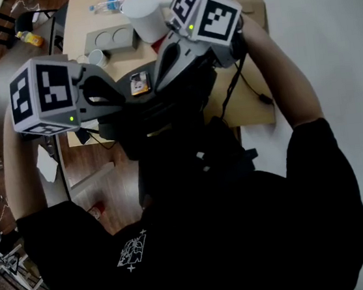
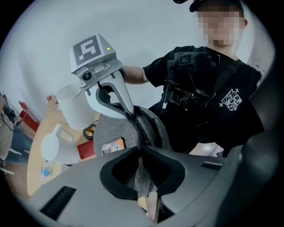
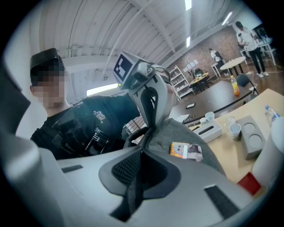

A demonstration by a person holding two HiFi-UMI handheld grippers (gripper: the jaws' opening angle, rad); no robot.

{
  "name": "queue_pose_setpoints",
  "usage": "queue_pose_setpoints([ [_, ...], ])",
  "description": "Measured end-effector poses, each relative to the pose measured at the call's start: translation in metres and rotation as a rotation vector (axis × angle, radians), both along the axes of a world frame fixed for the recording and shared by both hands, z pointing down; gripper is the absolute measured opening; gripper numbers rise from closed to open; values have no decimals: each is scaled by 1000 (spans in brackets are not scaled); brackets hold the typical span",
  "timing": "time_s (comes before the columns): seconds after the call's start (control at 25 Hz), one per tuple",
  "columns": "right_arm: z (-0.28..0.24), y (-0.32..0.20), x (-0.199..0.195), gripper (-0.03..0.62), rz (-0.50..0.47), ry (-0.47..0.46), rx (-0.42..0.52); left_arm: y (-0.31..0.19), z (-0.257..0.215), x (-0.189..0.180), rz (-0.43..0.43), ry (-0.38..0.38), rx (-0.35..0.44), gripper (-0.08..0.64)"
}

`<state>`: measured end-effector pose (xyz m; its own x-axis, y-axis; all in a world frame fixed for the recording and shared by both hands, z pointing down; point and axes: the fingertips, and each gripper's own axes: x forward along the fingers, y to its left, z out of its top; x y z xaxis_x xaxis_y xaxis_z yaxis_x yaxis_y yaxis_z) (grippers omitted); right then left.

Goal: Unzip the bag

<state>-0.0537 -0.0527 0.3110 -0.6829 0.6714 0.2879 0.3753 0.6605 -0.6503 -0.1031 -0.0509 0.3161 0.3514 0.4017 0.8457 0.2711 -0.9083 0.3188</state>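
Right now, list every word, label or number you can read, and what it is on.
No text is readable.
Orange patch on the grey bag: too blurred.
White print on the black shirt: too small.

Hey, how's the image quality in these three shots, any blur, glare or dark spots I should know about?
Left gripper view: strong fisheye with black corners; the grey bag is sharp, the near jaws soft. Right gripper view: the ceiling lights blow out to white. Head view: the black shirt swallows detail; the edges curve.
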Motion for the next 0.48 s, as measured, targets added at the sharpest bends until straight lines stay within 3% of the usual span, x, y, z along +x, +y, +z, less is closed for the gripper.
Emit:
queue_pose_setpoints([
  [0.28,-1,-1,0,12,-3,-3,58,13,-10,2,-14,56,62,9],
  [0.36,-1,0,-1,12,-6,2,70,13,-6,1,-39,40,81,9],
  [0.48,-1,-1,-1,12,-4,7,77,12,2,-2,-38,-27,173,11],
])
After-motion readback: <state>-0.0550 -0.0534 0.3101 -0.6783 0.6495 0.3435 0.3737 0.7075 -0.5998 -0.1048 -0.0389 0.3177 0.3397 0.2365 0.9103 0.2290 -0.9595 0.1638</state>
